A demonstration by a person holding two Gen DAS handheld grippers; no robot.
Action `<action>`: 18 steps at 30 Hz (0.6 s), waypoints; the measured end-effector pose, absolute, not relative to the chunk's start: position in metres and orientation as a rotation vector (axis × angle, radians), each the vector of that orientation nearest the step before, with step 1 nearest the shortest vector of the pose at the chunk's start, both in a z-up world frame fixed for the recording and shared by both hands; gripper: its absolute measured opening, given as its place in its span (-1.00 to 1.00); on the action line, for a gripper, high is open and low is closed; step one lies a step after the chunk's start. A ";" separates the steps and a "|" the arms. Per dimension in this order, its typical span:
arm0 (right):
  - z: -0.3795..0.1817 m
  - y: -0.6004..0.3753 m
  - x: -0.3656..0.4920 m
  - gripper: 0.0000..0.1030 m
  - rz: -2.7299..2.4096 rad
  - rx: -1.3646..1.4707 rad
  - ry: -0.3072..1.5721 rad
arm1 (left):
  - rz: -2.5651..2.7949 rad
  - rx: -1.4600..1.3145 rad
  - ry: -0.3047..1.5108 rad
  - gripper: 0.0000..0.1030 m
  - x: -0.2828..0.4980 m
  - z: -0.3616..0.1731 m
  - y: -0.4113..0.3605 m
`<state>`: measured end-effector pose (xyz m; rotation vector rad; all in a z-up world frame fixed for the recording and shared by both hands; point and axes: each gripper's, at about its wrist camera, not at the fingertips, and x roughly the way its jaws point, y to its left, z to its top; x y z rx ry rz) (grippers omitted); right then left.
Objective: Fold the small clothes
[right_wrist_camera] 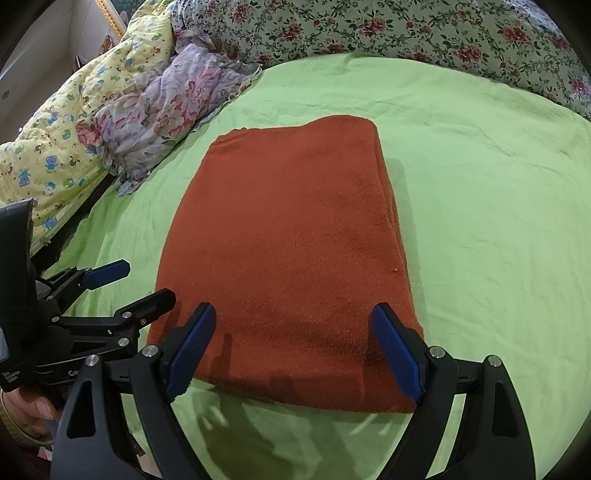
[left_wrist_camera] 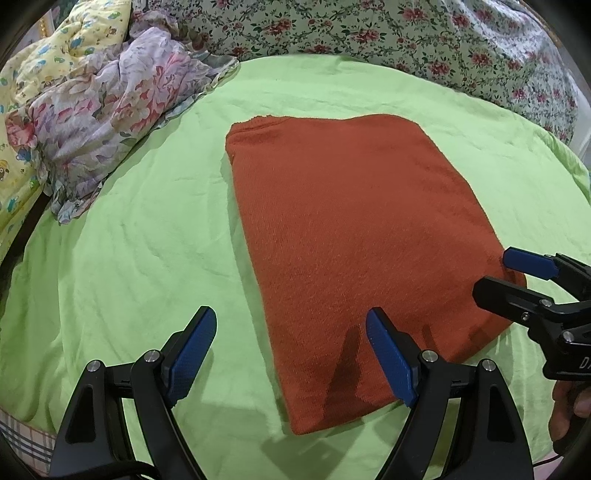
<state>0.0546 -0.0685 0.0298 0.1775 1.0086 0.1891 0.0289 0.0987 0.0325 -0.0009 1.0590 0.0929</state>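
The green sheet [left_wrist_camera: 129,240] carries the red cloth [left_wrist_camera: 351,240], lying flat as a folded rectangle at its middle. The left gripper [left_wrist_camera: 291,354] and right gripper [right_wrist_camera: 295,350] hover over its near edge, both wide open and empty. Pinching only the top layer could undo the fold. How many layers it has is hard to tell.

Green sheet [left_wrist_camera: 129,240], crumpled floral cloth [left_wrist_camera: 110,110], yellow cartoon quilt [right_wrist_camera: 55,147], rose-print bedding [left_wrist_camera: 369,33].
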 end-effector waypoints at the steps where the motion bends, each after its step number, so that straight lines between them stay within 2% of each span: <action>1: 0.030 -0.069 0.055 0.68 0.189 0.177 1.009 | 0.092 -0.003 1.058 0.62 0.029 0.033 0.099; 18: 0.022 -0.072 0.056 0.68 0.163 0.201 0.975 | 0.094 -0.051 0.994 0.62 0.021 0.035 0.103</action>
